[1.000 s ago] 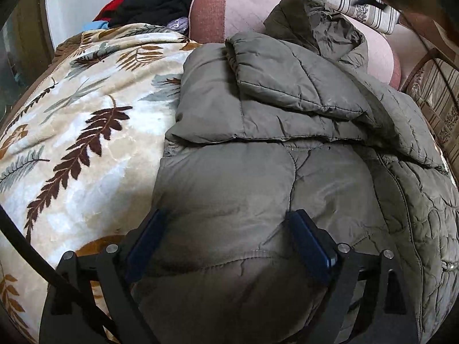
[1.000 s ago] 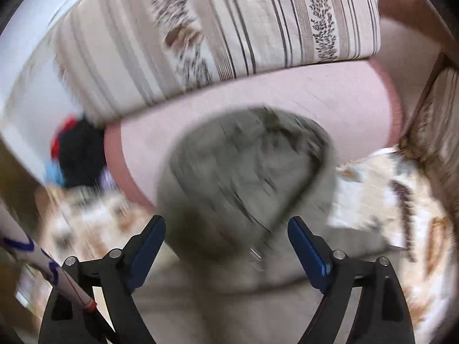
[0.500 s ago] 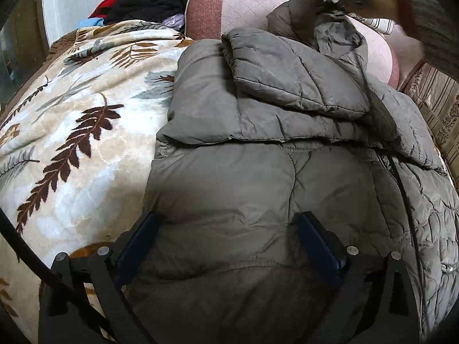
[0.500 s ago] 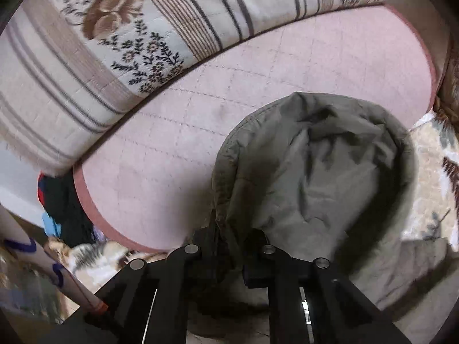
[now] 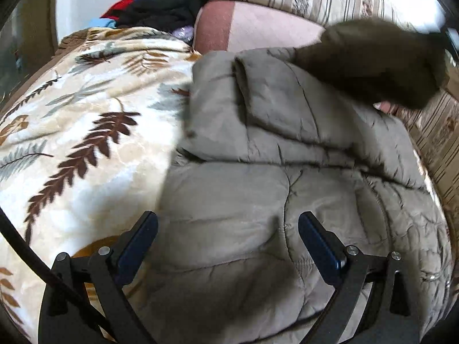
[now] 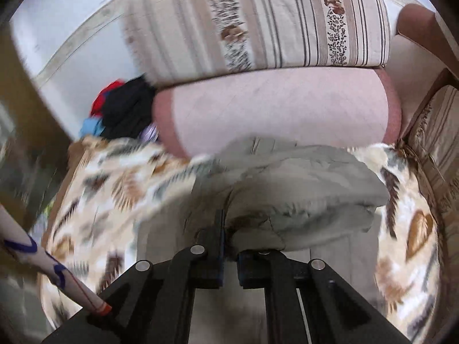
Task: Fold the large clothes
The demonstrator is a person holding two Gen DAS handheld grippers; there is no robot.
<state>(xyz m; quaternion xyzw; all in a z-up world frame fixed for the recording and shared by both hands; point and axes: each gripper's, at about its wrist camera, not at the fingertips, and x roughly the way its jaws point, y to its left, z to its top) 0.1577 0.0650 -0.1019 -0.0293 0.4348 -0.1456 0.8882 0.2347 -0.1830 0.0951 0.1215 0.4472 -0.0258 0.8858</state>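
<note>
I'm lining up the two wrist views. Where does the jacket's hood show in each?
Left wrist view: the hood is a dark, blurred shape at upper right, lifted above the jacket.
Right wrist view: the hood fills the lower centre, pinched in the shut jaws of the right gripper.
Shared landmark: the pink cushion behind the jacket.

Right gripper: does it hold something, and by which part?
The right gripper is shut on the olive padded jacket, pinching its hood edge.
</note>
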